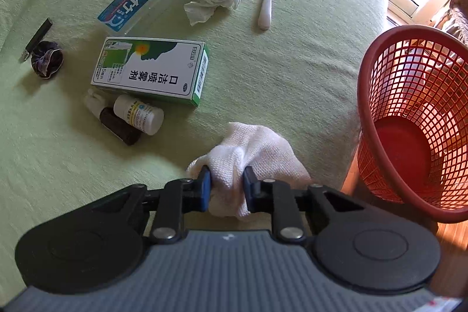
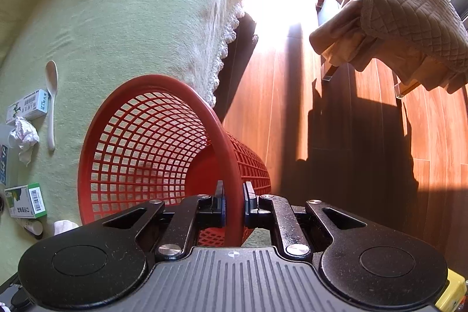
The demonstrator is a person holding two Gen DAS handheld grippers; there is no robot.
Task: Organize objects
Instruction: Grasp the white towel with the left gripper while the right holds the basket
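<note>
Currently white cloth (image 1: 248,157) is pinched by left gripper (image 1: 226,189); red basket (image 2: 152,148) rim is clamped by right gripper (image 2: 234,205), basket at 3 o'clock of cloth.

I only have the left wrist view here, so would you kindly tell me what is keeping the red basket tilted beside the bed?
Observer: The right gripper is shut on the red basket, pinching its rim.
Operator: Thank you; is anything inside it?
Observer: Nothing shows inside; the bare red bottom is visible.
Operator: What lies beyond it?
Observer: A sunlit wooden floor and a quilted brown cover.
</note>
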